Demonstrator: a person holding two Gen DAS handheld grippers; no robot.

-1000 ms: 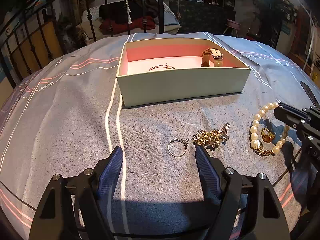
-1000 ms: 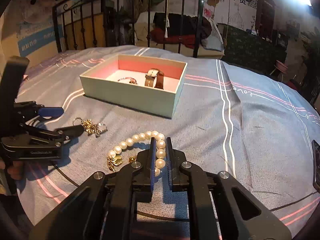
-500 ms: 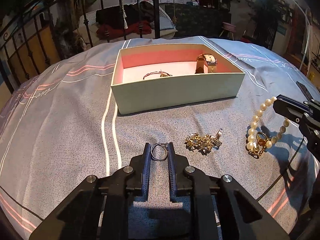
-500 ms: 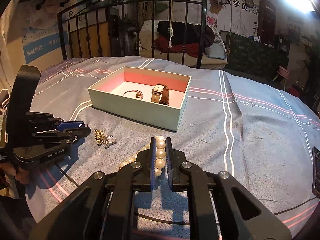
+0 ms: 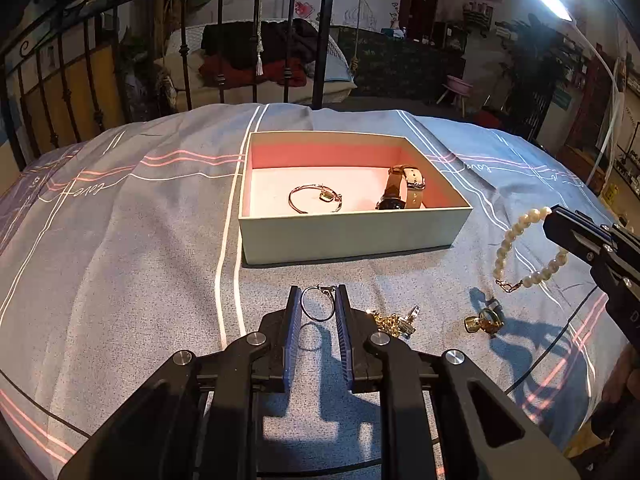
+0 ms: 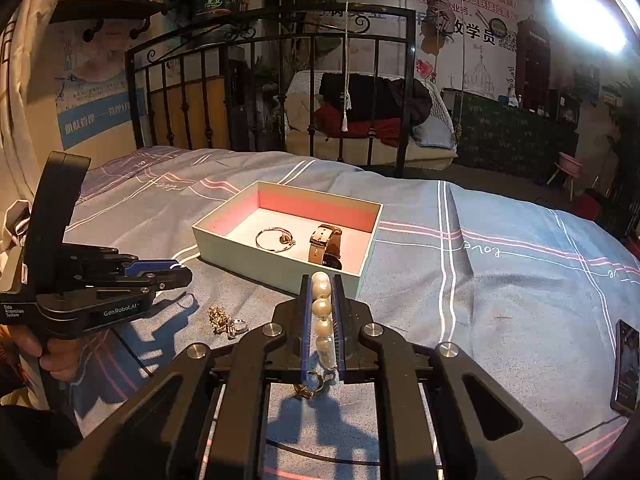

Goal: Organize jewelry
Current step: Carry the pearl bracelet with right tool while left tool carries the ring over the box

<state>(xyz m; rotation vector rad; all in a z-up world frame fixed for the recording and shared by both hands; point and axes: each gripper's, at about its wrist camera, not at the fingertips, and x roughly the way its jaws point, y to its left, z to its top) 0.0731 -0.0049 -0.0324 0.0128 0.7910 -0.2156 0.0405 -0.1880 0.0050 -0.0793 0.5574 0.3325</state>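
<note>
My left gripper [image 5: 317, 296] is shut on a thin silver ring [image 5: 318, 309], held just above the bedspread in front of the box. My right gripper [image 6: 321, 282] is shut on a pearl bracelet [image 6: 322, 312]; in the left wrist view the bracelet [image 5: 516, 236] hangs in a loop clear of the bed. The pale green box [image 5: 352, 232] with a pink lining holds a silver bangle [image 5: 314, 199] and a watch [image 5: 400, 192]. A gold chain cluster [image 5: 394, 322] and an amber-stone ring [image 5: 484, 318] lie on the bedspread between the grippers.
The box sits mid-bed on a grey-blue bedspread [image 5: 120, 240] with white and pink stripes. A black iron bed frame [image 6: 272, 92] stands behind. A phone [image 6: 626, 364] lies at the right edge in the right wrist view. A person's hand [image 6: 38, 350] grips the left tool.
The left jaws closed on the silver ring and lifted it off the bedspread. The right gripper rose with the pearl bracelet, leaving the amber ring lying on the bed.
</note>
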